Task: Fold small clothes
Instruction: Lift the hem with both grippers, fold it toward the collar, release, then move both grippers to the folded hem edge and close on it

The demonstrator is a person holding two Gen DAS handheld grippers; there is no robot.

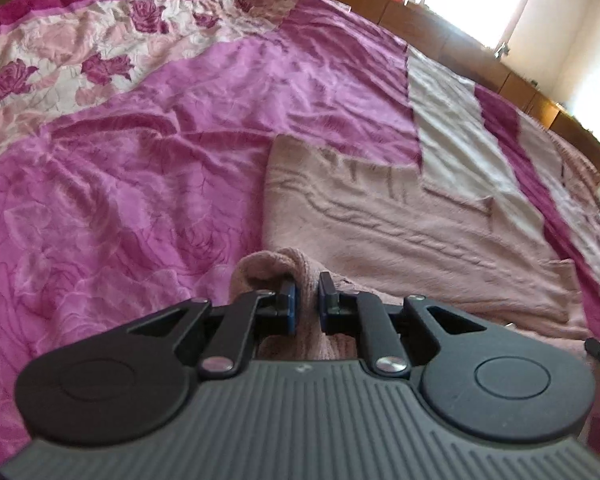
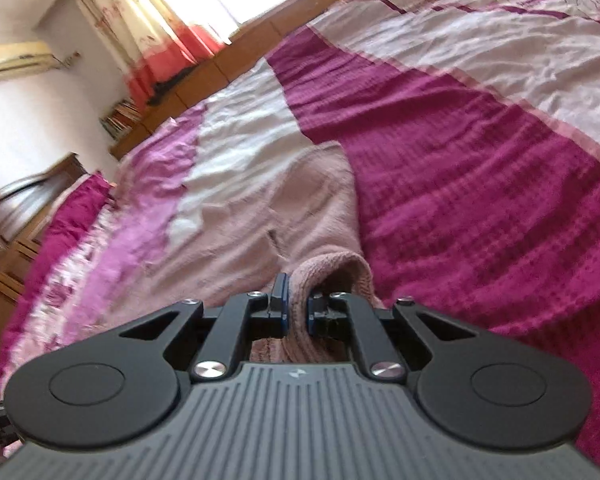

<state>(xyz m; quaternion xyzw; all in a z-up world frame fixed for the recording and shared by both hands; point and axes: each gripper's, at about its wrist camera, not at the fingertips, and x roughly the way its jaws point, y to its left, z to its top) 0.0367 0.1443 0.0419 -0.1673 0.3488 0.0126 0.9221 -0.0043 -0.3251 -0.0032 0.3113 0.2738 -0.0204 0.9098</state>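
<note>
A: Where is the pink garment (image 1: 400, 216) located?

B: Ahead of both grippers it is spread flat on the bedspread (image 1: 140, 168), its length running away toward the far edge.

A: How are the near corners held?

B: One bunched corner is pinched in the left gripper (image 1: 305, 300), the other in the right gripper (image 2: 296, 304); both are nearly closed on cloth. A fold toward the far edge is judged likely.

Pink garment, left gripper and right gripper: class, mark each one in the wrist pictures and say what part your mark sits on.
pink garment (image 1: 400, 216): left wrist view, on its flat spread part.
left gripper (image 1: 305, 300): left wrist view, on the cloth pinched between its fingertips.
right gripper (image 2: 298, 308): right wrist view, on the bunched edge clamped between its fingertips.
</note>
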